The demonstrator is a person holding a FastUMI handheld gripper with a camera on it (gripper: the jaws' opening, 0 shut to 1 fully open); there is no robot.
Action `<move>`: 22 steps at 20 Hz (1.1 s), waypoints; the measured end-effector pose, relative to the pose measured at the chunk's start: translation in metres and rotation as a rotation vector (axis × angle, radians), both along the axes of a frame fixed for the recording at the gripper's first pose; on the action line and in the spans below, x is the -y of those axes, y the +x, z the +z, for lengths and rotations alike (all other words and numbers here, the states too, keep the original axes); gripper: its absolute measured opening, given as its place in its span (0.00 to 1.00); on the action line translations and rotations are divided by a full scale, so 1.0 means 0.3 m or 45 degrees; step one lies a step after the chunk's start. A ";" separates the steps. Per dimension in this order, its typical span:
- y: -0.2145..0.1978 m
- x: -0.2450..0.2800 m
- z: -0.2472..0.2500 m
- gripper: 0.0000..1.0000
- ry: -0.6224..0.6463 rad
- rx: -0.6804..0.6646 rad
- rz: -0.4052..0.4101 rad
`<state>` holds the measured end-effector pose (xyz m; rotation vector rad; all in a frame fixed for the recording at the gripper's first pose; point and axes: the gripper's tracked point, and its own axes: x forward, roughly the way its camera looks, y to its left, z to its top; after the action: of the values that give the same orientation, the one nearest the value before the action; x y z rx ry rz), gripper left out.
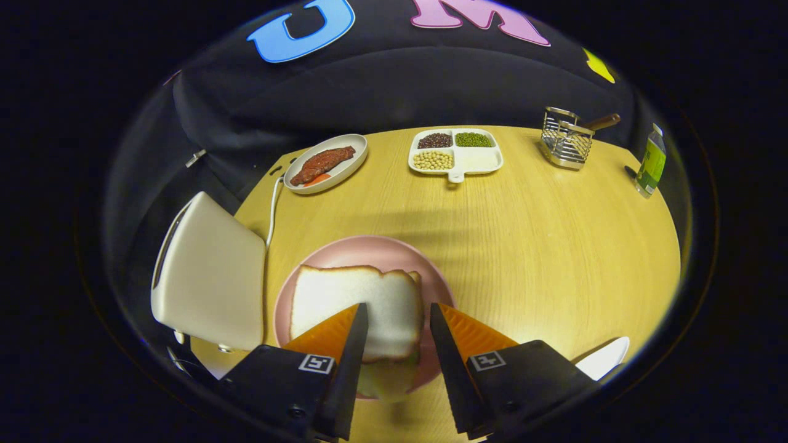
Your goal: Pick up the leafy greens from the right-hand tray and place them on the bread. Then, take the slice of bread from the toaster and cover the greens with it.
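A white slice of bread (354, 301) lies on top of a stack on the pink plate (369, 249), slightly askew. Part of a lower slice (388, 381) shows beneath it, close to the fingers. A thin dark-green edge, probably the leafy greens (414, 355), peeks out between the slices by the right finger. My gripper (399, 307) is open just above the stack, with its fingertips apart over the top slice's near right part and nothing held. The white toaster (209, 277) stands left of the plate; its slot faces away from me.
A white tray's (606, 357) corner shows right of the fingers. At the table's far side are an oval plate with meat (326, 163), a divided dish of beans (455, 151), a wire rack (566, 144) and a green bottle (651, 161). The toaster's cord (271, 209) runs back.
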<state>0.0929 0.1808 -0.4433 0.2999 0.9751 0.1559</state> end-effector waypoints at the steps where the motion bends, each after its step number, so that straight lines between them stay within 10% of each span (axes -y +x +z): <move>1: -0.007 0.014 0.008 0.69 -0.013 0.012 0.018; 7: -0.021 0.096 0.151 0.98 -0.037 0.191 0.086; 22: -0.054 0.200 0.867 0.99 0.058 0.764 0.207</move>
<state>0.0767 0.1207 -0.1830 0.1963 0.3991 0.3922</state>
